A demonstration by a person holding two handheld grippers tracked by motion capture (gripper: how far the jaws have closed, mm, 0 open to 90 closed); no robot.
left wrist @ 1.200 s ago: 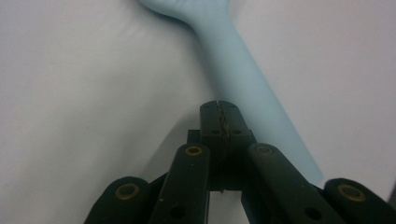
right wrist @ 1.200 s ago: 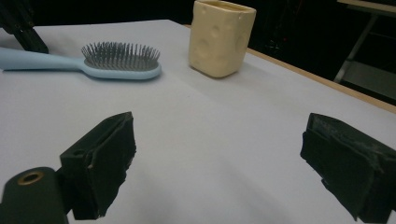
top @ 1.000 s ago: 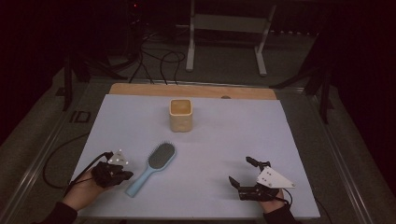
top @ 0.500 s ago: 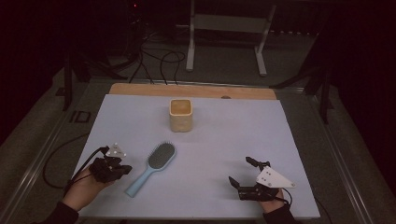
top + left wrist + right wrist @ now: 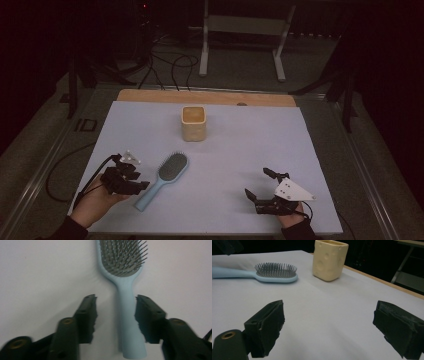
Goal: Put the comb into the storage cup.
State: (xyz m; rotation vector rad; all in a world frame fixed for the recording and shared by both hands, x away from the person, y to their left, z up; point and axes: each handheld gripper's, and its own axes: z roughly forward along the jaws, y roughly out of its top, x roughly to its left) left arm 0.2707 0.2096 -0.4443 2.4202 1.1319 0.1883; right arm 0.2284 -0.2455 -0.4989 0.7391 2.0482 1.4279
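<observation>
Left hand-held gripper (image 5: 115, 315) has just been spreading its black jaws – they now straddle, without touching, the handle of the pale-blue plastic hairbrush (image 5: 126, 292) lying flat on the white table (image 5: 250, 150) – ready to pinch.

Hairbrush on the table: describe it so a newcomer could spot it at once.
On the pale blue table cover, look toward the near left, in front of the cream cup. The hairbrush lies flat there, bristles up, its handle beside the left hand-held gripper. It is the one long, light-blue thing with a dark bristle pad.
</observation>
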